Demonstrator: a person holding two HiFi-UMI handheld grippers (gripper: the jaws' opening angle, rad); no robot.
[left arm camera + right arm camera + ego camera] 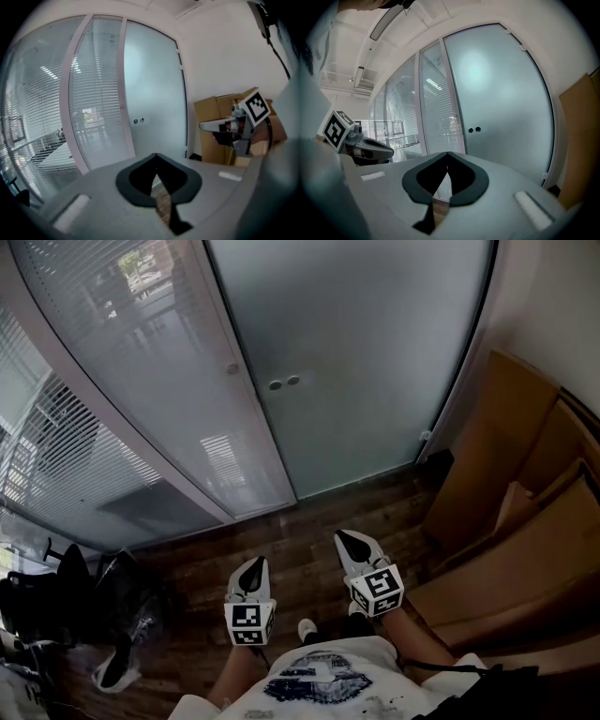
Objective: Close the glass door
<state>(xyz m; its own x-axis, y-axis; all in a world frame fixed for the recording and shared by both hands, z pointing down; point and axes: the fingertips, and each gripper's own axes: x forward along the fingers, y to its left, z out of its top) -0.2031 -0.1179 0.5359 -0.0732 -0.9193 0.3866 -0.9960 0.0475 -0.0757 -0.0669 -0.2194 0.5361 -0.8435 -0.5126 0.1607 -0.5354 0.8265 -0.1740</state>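
Glass door sits straight ahead w/ two round fittings near its left edge. It looks flush w/ the frame, no gap visible, so prob. closed already or v. nearly. Left gripper & right gripper are over the floor, well apart from the door. Both sets of jaws are pressed together, holding nothing. Little or nothing left to do, I'd say.

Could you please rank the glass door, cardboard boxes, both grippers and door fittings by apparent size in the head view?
Glass door
Cardboard boxes
Left gripper and right gripper, alike
Door fittings
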